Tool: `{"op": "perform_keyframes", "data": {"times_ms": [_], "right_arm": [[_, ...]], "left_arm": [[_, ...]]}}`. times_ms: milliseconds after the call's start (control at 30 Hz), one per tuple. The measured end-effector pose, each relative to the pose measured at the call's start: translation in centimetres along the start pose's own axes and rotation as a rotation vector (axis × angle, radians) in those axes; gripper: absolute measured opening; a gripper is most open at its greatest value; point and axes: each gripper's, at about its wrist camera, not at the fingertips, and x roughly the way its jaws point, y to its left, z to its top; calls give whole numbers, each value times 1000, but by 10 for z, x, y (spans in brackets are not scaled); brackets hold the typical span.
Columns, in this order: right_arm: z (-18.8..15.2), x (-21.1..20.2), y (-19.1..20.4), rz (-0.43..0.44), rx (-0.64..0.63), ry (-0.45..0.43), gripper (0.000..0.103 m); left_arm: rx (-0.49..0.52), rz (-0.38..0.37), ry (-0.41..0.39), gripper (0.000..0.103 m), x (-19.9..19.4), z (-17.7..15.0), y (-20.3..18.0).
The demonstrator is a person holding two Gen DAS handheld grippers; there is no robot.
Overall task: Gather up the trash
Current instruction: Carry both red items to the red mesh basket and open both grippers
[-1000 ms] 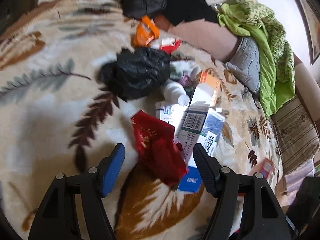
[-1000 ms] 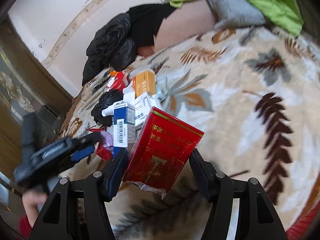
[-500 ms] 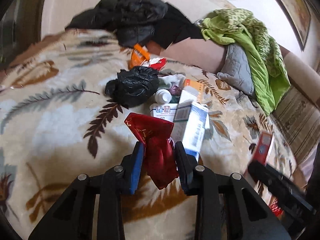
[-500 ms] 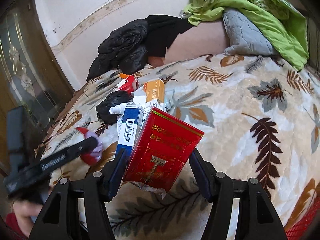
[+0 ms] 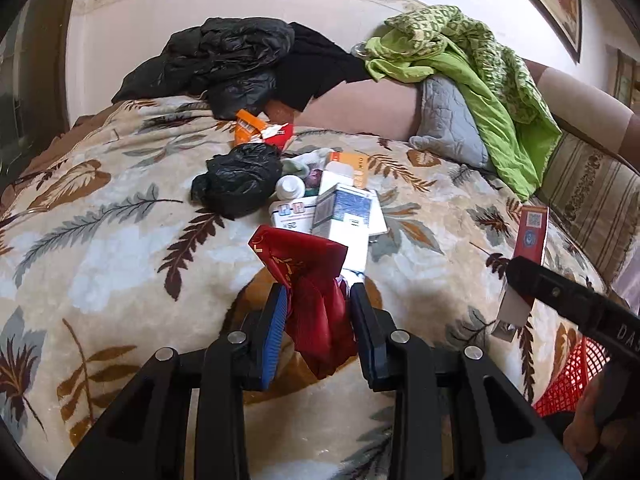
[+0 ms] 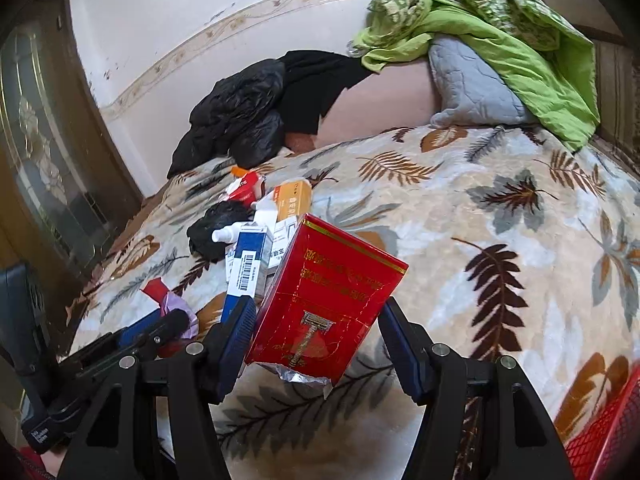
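Note:
My left gripper is shut on a crumpled red wrapper, held just above the leaf-patterned blanket. The right wrist view shows that gripper low at the left, with the wrapper at its tip. My right gripper is shut on a red carton with gold print, tilted and clear of the bed. The carton also shows at the right of the left wrist view. Behind lies a trash pile: a black bag, a white bottle, a blue-and-white box and an orange box.
A red mesh basket sits low at the right, beside the bed, and its corner shows in the right wrist view. Black clothes, a green blanket and a grey pillow lie along the headboard. A person's hand holds the right gripper.
The left gripper's jaws went from wide open around the red wrapper to shut on it, then drew it back and up from the pile. The right gripper kept its carton and shifted slightly.

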Motion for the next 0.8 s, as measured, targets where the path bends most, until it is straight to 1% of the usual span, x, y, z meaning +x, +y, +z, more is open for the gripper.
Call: {"op": "perform_keyframes", "data": {"times_ms": [200,367,667,800], "right_arm": [[-4,-9,0,6,7,-12,68],[-8,-19,1,-2,-9,-29,68],[-12,-34,-15,-18,52,-22,68],[-14,-47,-18,-28,61,-36,68]], "left_arm": [[71,-23,-21,31,-11,-5,-20],[101,-43,-28,31,-15,-9,-33],[114,-65,-26,31,-19,-10,-41],[123,-81,-29,31,-22,-10,-45]]}}
